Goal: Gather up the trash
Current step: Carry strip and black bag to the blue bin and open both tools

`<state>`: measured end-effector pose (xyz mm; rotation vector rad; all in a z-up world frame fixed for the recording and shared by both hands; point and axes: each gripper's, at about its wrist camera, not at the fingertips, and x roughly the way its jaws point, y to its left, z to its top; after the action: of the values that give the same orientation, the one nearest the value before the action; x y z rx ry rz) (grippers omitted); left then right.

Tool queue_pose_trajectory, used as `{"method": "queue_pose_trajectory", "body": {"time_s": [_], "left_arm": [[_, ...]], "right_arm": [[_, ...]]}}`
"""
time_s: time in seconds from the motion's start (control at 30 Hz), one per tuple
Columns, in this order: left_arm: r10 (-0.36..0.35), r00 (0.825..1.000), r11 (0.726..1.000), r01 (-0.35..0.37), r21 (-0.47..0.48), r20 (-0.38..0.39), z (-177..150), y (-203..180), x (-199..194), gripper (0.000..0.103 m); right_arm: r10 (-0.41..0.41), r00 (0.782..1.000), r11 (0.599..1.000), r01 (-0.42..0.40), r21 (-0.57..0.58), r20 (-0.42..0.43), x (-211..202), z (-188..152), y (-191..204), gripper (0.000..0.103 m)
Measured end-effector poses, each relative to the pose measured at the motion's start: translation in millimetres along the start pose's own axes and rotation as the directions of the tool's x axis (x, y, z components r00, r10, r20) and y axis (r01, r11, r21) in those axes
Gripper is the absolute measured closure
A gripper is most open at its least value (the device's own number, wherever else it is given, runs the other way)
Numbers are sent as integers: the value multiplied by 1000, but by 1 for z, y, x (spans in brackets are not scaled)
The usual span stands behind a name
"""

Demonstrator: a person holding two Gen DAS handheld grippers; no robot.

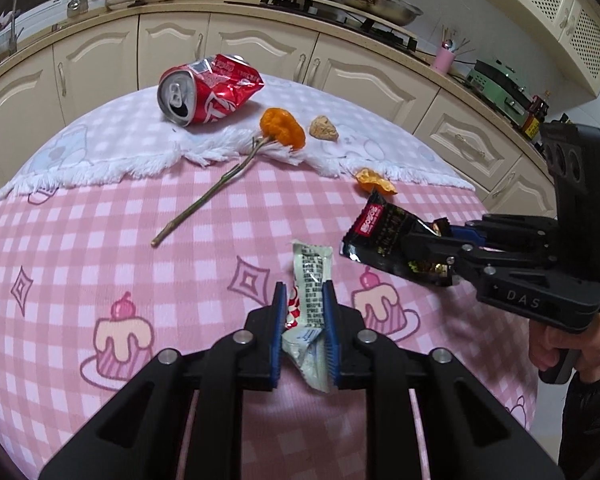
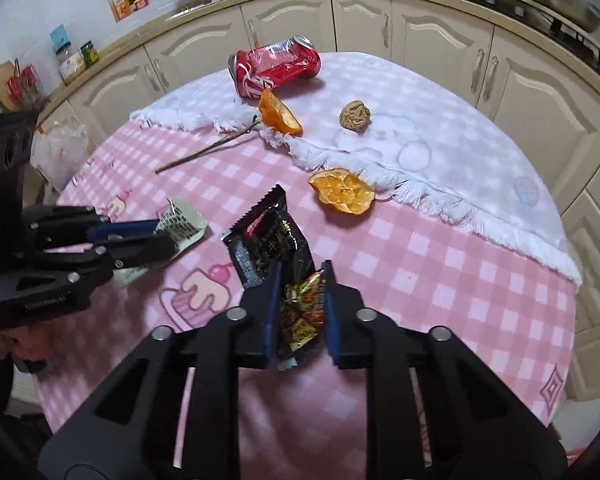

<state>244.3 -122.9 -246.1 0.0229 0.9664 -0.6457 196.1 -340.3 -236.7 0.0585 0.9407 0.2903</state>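
We are clamping the left gripper (image 1: 304, 300) on the pale wrapper (image 1: 310, 280), the right gripper (image 2: 302, 284) on the black wrapper (image 2: 276, 240) at three o'clock; both are feeling light, crinkly, slippery, so we're pinching mid-body.

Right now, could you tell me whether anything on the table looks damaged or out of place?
Yes: the red can lies on its side, badly crushed, on the white cloth. Orange peel straddles that cloth's fringe, and a bare twig lies across the pink tablecloth.
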Motion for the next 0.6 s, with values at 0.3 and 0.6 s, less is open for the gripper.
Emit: {"method": "queue_pose_trajectory", "body": {"time_s": [0.3, 0.6], "left_arm": [[2, 999, 1000, -1, -27, 32, 4, -6, -12, 87], [-73, 993, 996, 67, 63, 90, 30, -68, -25, 87]], "right_arm": [[62, 990, 986, -80, 146, 124, -38, -9, -20, 89], [12, 958, 947, -104, 305, 288, -109, -36, -70, 89]]}}
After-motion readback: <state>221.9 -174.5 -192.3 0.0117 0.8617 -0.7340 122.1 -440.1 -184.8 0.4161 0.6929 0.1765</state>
